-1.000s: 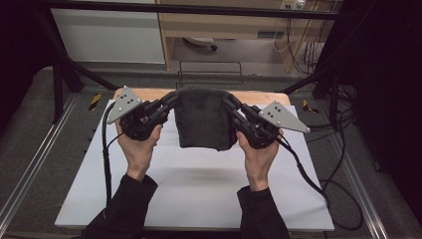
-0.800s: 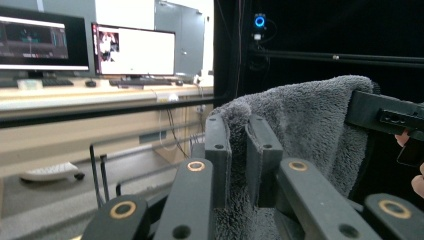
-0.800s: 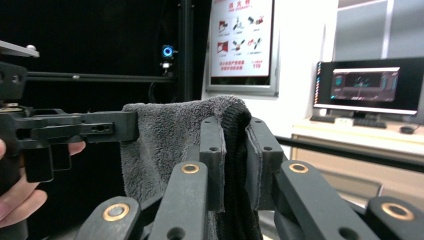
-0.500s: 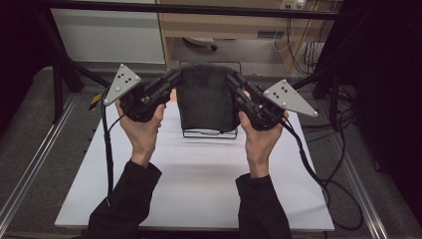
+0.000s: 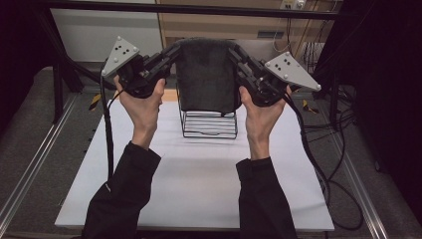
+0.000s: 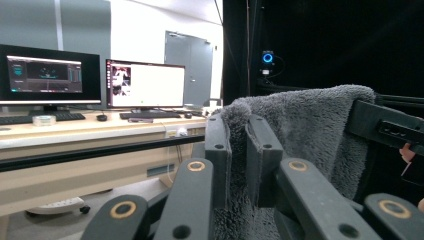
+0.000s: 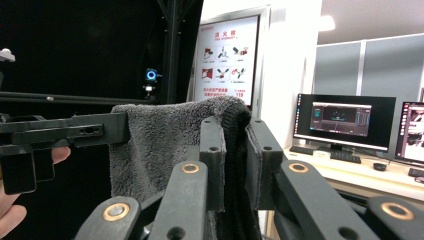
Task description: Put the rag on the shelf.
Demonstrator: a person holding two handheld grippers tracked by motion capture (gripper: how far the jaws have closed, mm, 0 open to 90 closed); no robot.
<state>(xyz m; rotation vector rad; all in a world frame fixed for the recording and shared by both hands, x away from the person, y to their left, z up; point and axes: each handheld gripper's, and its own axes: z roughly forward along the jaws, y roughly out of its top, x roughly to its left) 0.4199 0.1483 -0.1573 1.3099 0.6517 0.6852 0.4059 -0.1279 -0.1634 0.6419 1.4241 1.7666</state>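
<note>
A dark grey fluffy towel [image 5: 206, 74] hangs in the air, stretched between both grippers above the table. My left gripper [image 5: 171, 51] is shut on its upper left corner and my right gripper [image 5: 236, 53] is shut on its upper right corner. In the left gripper view the towel [image 6: 300, 130] is pinched between the jaws of my left gripper [image 6: 239, 131], with the other gripper's jaw at the far edge. In the right gripper view the towel [image 7: 160, 145] folds over the jaws of my right gripper [image 7: 235, 135]. A black wire rack [image 5: 209, 124] stands on the white table [image 5: 199, 184] below the towel.
Black cables [image 5: 318, 164] trail off the table's right side. Metal rails [image 5: 30, 169] run along both sides of the table. A desk with monitors [image 6: 90, 75] stands beyond the table, and a black frame bar [image 5: 199, 9] crosses overhead.
Both grippers have lifted the towel higher and farther from the person, uncovering the wire rack that it hid one second ago.
</note>
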